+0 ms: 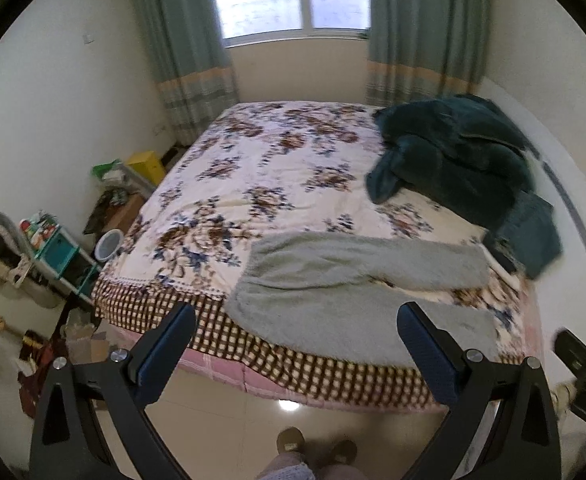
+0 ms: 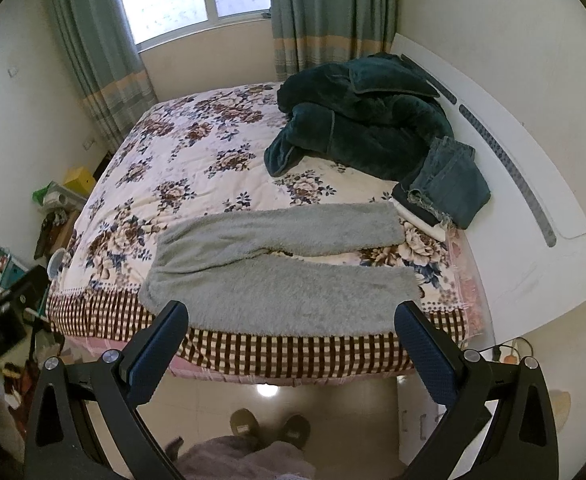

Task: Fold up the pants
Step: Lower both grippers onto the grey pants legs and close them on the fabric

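Observation:
Grey fleece pants (image 2: 277,264) lie flat along the near edge of the bed (image 2: 197,152), waist to the left, both legs spread to the right with a gap between them. They also show in the left wrist view (image 1: 349,280). My left gripper (image 1: 293,320) is open and empty, held above the floor just short of the bed's edge. My right gripper (image 2: 291,318) is open and empty, in front of the near pant leg. The right gripper's body shows at the right edge of the left wrist view (image 1: 585,364).
A dark green fleece robe (image 2: 361,120) is heaped at the bed's far right. Folded jeans (image 2: 449,184) lie on a small stack beside the white headboard (image 2: 533,200). Shelves and clutter (image 1: 61,252) stand left of the bed. The person's feet (image 2: 269,428) stand on the floor.

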